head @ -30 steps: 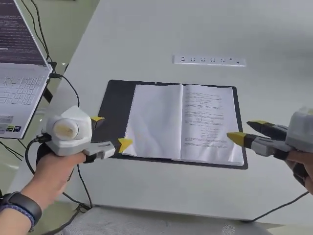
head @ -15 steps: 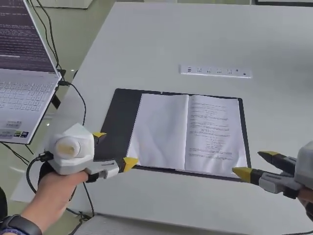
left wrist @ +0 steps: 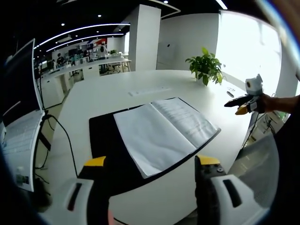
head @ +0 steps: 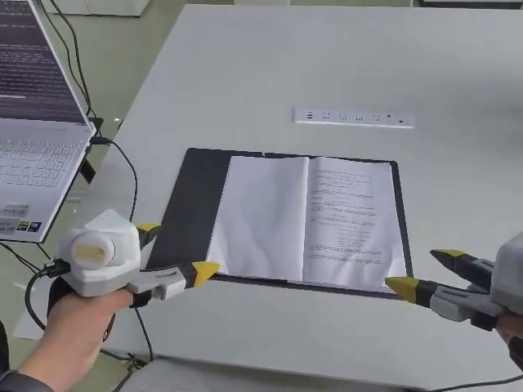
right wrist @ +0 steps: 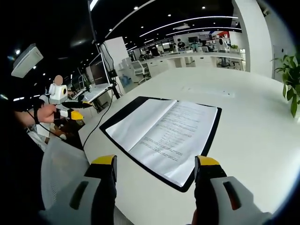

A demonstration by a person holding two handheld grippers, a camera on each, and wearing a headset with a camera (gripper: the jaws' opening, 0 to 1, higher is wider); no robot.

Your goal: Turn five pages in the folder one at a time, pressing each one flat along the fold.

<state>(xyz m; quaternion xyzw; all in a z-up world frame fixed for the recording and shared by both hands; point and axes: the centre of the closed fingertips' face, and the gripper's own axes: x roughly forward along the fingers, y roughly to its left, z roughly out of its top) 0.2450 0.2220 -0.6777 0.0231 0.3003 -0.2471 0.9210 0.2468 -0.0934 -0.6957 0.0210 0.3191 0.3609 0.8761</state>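
A black folder (head: 189,204) lies open on the white table, with a blank page (head: 261,216) on the left and a printed page (head: 351,220) on the right. My left gripper (head: 176,250) hovers open at the folder's near left corner, nothing between its fingers. My right gripper (head: 425,271) is open and empty just off the near right corner. In the left gripper view the folder (left wrist: 105,140) lies ahead of the open left gripper (left wrist: 151,161), with the right gripper (left wrist: 241,104) far right. In the right gripper view the folder (right wrist: 206,140) lies past the right gripper (right wrist: 155,160), and the left gripper (right wrist: 75,112) is at far left.
An open laptop (head: 33,122) stands at the left, with cables (head: 122,155) running along the table's left edge. A white power strip (head: 353,118) lies behind the folder. A potted plant (left wrist: 206,68) stands at the table's far end. The near table edge is just below both grippers.
The right gripper has drawn back from over the printed page's lower corner to just off the folder's near edge. The left gripper has sunk slightly toward me. The head view has shifted.
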